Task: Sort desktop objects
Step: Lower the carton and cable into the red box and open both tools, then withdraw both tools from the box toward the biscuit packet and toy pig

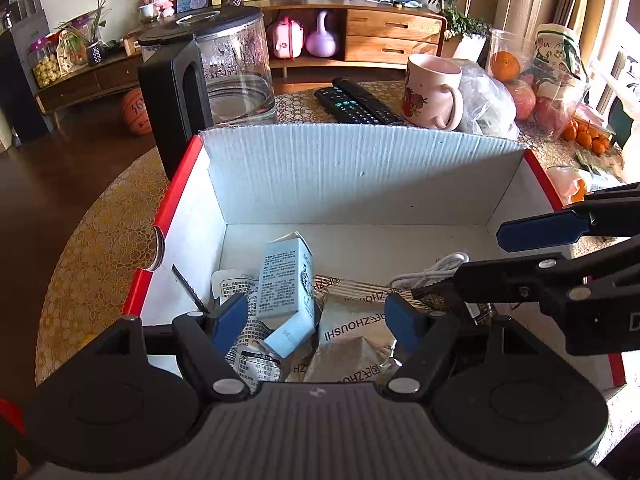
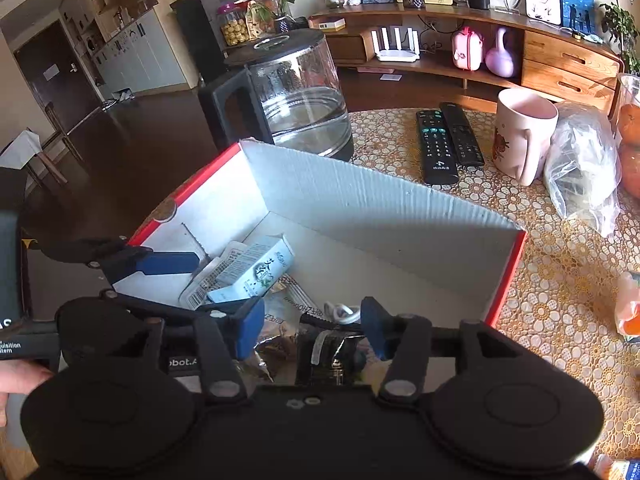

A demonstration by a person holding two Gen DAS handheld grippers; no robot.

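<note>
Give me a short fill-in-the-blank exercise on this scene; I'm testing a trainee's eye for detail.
1. The light blue carton lies inside the red-edged ____.
2. Two black remotes lie side by side between the glass kettle and the pink ____.
3. The white cable lies in the box near the ____ gripper.
4. Both grippers' jaws stand ____.

Missing words: box; mug; right; open

The table (image 2: 560, 280) bears a box (image 2: 360, 200), kettle (image 2: 304, 100), remotes (image 2: 440, 144) and mug (image 2: 524, 136).
</note>
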